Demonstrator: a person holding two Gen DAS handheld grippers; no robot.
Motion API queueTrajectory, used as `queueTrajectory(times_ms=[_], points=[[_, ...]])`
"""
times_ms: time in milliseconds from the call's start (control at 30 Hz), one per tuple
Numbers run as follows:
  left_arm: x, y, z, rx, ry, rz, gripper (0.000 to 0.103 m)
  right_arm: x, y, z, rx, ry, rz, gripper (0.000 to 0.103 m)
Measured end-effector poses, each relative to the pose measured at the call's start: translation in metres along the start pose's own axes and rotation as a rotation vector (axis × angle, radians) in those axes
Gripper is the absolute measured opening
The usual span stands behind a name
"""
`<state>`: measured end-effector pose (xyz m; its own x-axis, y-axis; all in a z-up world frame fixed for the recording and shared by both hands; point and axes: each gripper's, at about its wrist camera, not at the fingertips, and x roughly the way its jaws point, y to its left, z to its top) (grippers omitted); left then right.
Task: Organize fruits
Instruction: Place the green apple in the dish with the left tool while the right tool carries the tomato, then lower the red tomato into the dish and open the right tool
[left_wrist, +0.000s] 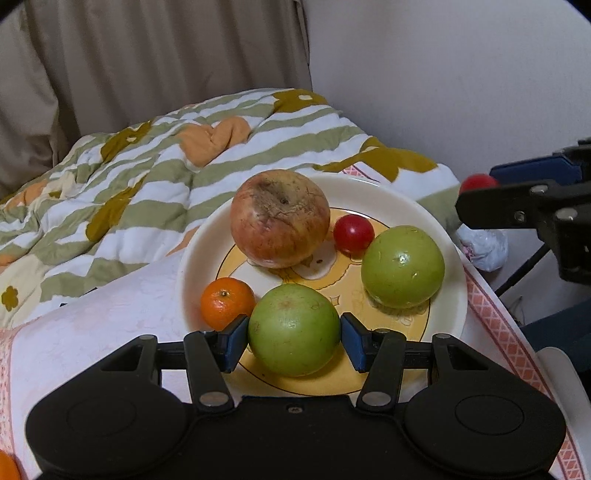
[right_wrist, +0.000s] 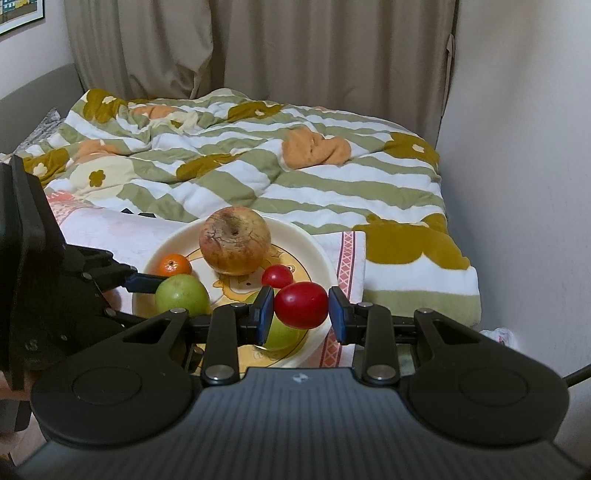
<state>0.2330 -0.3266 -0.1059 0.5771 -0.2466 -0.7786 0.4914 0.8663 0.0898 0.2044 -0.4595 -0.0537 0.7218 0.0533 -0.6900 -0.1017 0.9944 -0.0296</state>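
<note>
Plate (left_wrist: 448, 266): bruised apple (left_wrist: 280, 218), two green apples (left_wrist: 293, 329), mandarin (left_wrist: 227, 303), tomato (left_wrist: 353, 229) (small, red).

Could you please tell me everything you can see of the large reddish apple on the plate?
The reddish apple is the largest fruit here, round, with red-streaked yellowish skin that looks dull, browned and wrinkled around the dark dimple on its upturned end. It sits on the far part of the cream plate, over the yellow printed centre. A small red tomato lies close beside it; contact between them cannot be judged. No gripper touches it.
</note>
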Motion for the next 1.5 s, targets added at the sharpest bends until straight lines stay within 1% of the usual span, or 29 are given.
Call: queueTrajectory(times_ms=[33,67,100,133,200,300,533,800,967,1267,1300,1367,1400,1433,1467,1500], points=[[-0.003,0.000,0.001,0.009,-0.015,0.000,0.079,0.000,0.000,0.000,-0.001,0.000,0.000,0.047],[-0.007,-0.001,0.002,0.014,-0.034,0.003,0.092,0.000,0.000,0.000,-0.002,0.001,-0.001,0.047],[-0.012,0.000,0.003,0.014,-0.056,0.006,0.095,0.000,0.000,0.000,-0.002,0.000,0.000,0.047],[-0.018,0.001,0.004,0.013,-0.071,0.002,0.096,0.000,0.000,0.001,-0.004,-0.001,-0.001,0.047],[-0.025,0.005,0.003,0.006,-0.073,-0.012,0.096,0.000,-0.001,0.001,-0.003,-0.001,0.003,0.047],[-0.037,0.013,-0.002,-0.013,-0.074,-0.002,0.096,0.001,-0.002,0.001,-0.005,0.008,0.019,0.047],[-0.069,0.046,-0.012,-0.109,-0.095,0.046,0.099,0.003,0.013,0.005,-0.035,0.018,0.064,0.047],[-0.100,0.071,-0.023,-0.196,-0.131,0.114,0.099,0.019,0.045,-0.007,-0.067,0.078,0.134,0.047],[-0.107,0.079,-0.033,-0.221,-0.131,0.143,0.100,0.030,0.051,-0.016,-0.058,0.103,0.148,0.047],[-0.114,0.079,-0.053,-0.257,-0.111,0.155,0.100,0.034,0.052,-0.026,-0.059,0.109,0.131,0.049],[-0.116,0.078,-0.055,-0.262,-0.110,0.153,0.100,0.033,0.052,-0.027,-0.058,0.104,0.127,0.052],[-0.118,0.078,-0.058,-0.269,-0.111,0.149,0.100,0.029,0.053,-0.029,-0.057,0.092,0.120,0.074],[-0.119,0.077,-0.059,-0.269,-0.111,0.150,0.100,0.025,0.053,-0.030,-0.056,0.080,0.114,0.080],[-0.121,0.076,-0.060,-0.270,-0.112,0.153,0.100,0.021,0.052,-0.031,-0.054,0.065,0.108,0.091],[-0.122,0.076,-0.061,-0.270,-0.115,0.155,0.100,0.018,0.052,-0.032,-0.052,0.055,0.102,0.099],[-0.124,0.075,-0.061,-0.272,-0.118,0.156,0.100,0.014,0.051,-0.032,-0.050,0.047,0.098,0.101]])
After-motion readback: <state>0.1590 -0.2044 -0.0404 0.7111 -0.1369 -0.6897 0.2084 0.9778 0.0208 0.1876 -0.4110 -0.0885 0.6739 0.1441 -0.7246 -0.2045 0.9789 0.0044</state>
